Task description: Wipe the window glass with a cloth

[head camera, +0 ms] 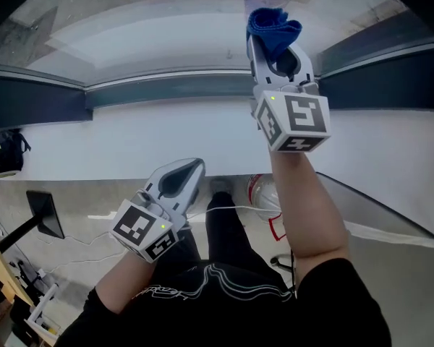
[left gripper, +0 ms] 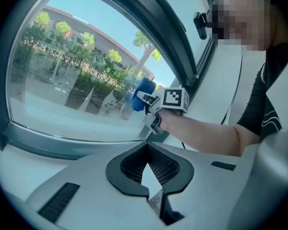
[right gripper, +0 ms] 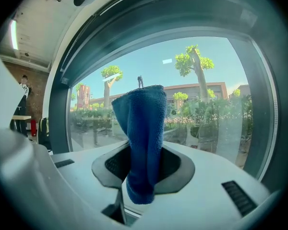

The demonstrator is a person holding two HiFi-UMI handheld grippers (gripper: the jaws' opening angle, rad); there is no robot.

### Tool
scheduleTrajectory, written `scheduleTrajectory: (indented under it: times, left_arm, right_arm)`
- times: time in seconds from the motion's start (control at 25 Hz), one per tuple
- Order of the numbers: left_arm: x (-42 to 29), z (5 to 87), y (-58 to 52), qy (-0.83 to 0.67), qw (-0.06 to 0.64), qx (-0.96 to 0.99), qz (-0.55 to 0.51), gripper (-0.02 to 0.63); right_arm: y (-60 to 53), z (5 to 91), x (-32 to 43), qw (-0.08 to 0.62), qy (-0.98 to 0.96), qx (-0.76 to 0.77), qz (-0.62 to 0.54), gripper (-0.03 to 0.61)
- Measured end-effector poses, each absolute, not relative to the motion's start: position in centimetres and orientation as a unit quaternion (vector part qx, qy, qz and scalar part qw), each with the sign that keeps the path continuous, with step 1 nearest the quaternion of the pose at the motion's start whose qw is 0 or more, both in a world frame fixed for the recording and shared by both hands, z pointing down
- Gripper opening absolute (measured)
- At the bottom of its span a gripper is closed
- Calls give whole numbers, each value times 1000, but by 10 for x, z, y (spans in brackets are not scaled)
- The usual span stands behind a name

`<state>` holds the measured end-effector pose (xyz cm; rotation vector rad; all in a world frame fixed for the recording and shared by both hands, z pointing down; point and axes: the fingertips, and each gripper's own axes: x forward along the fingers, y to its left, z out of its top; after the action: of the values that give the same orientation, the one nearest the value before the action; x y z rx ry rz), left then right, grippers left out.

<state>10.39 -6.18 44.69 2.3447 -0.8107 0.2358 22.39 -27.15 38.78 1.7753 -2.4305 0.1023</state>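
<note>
Okay, nearest to us the left gripper (left gripper: 147,150) hangs low by the person's waist, well below the window. Its jaws are closed on each other with nothing between them, so it is idle here.

Further out, the right arm (head camera: 304,208) reaches up over the white sill (head camera: 130,147). The right gripper (head camera: 278,53) sits past the dark window frame (head camera: 166,92), up at glass level. Its jaws are clamped on a blue cloth (right gripper: 143,128), pinched low down. A short tail hangs under the jaws and a taller folded bunch stands up past the tips.

Beyond that is the window glass (right gripper: 206,95), with trees and a building outside. The cloth is right at the pane. We cannot tell from these views whether it actually touches.

Our read on handling:
- The cloth looks like microfibre: light, soft and floppy, with no stiffness of its own.
- The free bunch will likely fold back under pressure, so the tips need to stay close behind it to push it flat on the glass.
- The grip near the lower part seems fine. A hold nearer the middle would leave less loose end flapping.
- Glass is hard and smooth, so keep the jaw tips off it and let only fabric meet the pane.

We judge that wiping is ready to run or in stroke.
</note>
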Motion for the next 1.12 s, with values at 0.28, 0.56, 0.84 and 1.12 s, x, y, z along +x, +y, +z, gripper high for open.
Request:
scheduleTrajectory:
  times: [0.28, 0.56, 0.84, 1.12]
  left_arm:
    - [163, 448, -65, -276, 315, 902, 99, 5]
    - [208, 449, -64, -253, 312, 909, 111, 5]
    - [232, 452, -69, -238, 309, 913, 120, 5]
    - [239, 460, -70, -231, 312, 912, 130, 5]
  right_arm:
    - [-265, 391, 300, 70, -784, 616, 31, 92]
    - [-257, 390, 384, 69, -749, 659, 32, 94]
    - [-253, 387, 452, 64, -708, 703, 30, 94]
    - [-252, 388, 487, 66, -684, 726, 30, 94]
